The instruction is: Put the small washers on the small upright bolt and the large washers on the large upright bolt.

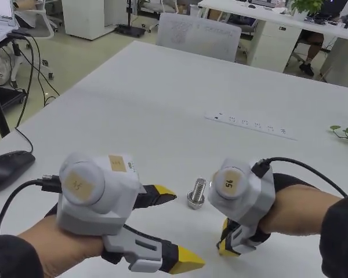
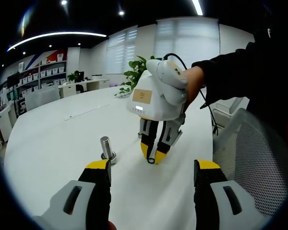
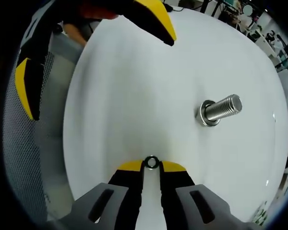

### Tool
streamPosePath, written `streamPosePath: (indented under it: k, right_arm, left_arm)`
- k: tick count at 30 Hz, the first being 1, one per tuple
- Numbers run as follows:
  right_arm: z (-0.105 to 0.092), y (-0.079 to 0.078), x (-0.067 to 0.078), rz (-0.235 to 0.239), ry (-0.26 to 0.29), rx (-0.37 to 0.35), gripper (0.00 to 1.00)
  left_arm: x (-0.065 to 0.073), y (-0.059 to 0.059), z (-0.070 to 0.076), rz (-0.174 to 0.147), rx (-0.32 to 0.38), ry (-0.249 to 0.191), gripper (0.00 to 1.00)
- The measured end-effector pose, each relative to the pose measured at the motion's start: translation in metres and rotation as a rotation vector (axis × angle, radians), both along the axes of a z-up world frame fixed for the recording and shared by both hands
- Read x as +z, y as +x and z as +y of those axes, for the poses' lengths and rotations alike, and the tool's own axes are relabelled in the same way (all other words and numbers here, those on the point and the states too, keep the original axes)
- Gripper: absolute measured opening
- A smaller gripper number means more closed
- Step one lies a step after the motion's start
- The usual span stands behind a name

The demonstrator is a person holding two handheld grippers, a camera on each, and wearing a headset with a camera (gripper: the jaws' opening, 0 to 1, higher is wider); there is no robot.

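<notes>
Head view. On the white table (image 1: 162, 98), an upright bolt (image 1: 197, 193), standing between the left gripper (image 1: 177, 227) and the right gripper (image 1: 226, 246). Farther off, a power strip (image 1: 249, 124). At the near left, a black mouse (image 1: 8, 168).

Left gripper view. Own jaws spread wide, holding nothing. Just past the left jaw, the bolt. Ahead, the right gripper pointing down at the table, tips close together.

Right gripper view. Tips squeezed shut on a small washer (image 3: 151, 163), low over the table. Off to the right, the bolt, apart from the washer. Ring shape at its foot; cannot tell if washer or bolt head. On the far side, the left gripper's yellow tips, wide apart.
</notes>
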State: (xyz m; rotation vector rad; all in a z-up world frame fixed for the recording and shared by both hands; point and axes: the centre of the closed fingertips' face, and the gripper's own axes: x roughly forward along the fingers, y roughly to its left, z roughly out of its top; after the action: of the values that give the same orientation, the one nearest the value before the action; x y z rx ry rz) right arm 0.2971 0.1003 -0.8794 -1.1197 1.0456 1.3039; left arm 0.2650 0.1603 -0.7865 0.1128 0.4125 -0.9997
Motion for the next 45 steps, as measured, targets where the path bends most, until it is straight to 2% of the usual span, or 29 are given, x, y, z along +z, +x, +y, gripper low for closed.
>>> streamPosePath:
  k: [25,31,37,39,45]
  right_arm:
    - [-0.001,0.003,0.0,-0.001,-0.011,0.024,0.11]
    - [-0.002,0.003,0.0,0.0,-0.012,0.012,0.11]
    - [-0.003,0.003,0.0,0.007,0.011,-0.014,0.12]
    - [-0.006,0.002,0.001,0.007,-0.002,-0.015,0.12]
    - [-0.01,0.004,0.017,0.023,0.031,-0.062,0.12]
  left_arm:
    - [-0.003,0.002,-0.001,0.005,-0.001,0.006,0.69]
    - [-0.003,0.002,-0.001,0.006,-0.004,0.007,0.69]
    - [-0.002,0.001,-0.001,0.004,-0.004,0.005,0.69]
    - [-0.002,0.001,-0.001,0.005,-0.004,0.004,0.69]
    - [-0.003,0.002,-0.002,0.006,-0.004,0.004,0.69]
